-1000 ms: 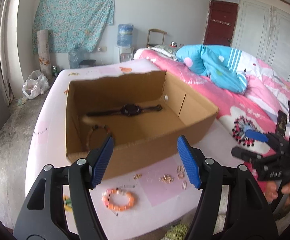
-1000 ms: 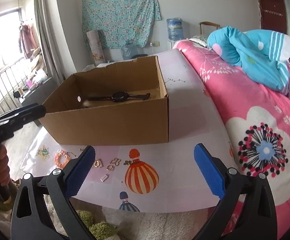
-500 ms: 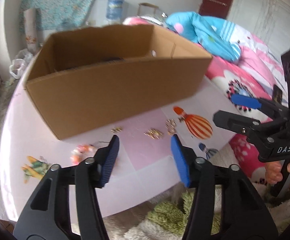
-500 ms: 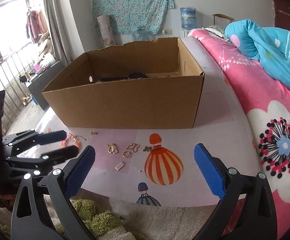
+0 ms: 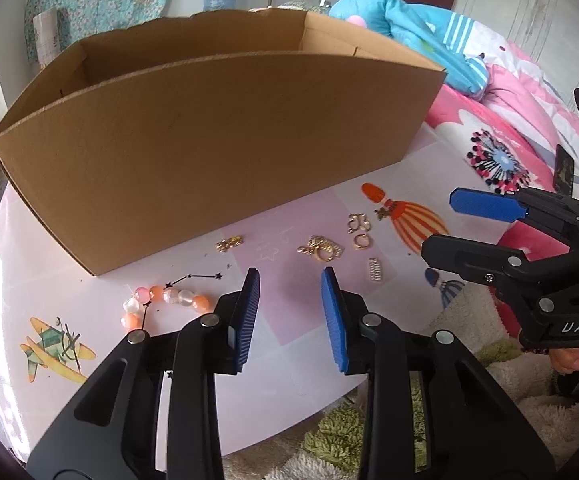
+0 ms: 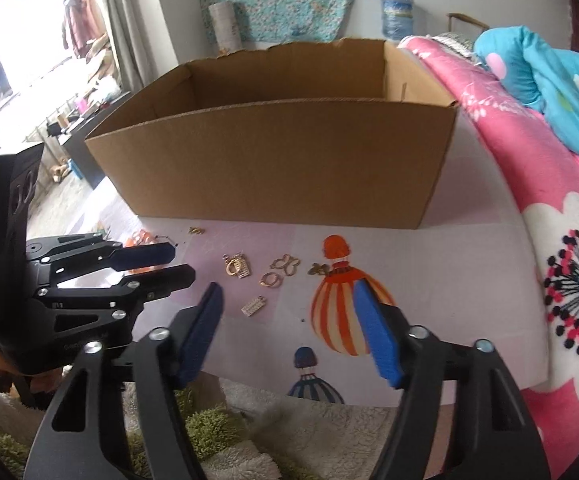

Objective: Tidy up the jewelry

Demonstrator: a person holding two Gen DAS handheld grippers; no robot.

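A large open cardboard box stands on the pink patterned table, and its front wall hides the inside. Loose jewelry lies in front of it: an orange bead bracelet, a small gold piece, a gold cluster, gold rings and a small sparkly bar. My left gripper hangs low over the table just short of the gold cluster, jaws closing on nothing. My right gripper hovers over the balloon print, jaws closing and empty.
A bed with a pink flowered quilt and a blue blanket runs along the right. A shaggy green and white rug lies below the table's near edge. A person's hand holds the right gripper's handle.
Both grippers have dropped toward the table in front of the box, and their jaws have narrowed. The watch and bracelet inside the box are now hidden behind its front wall.
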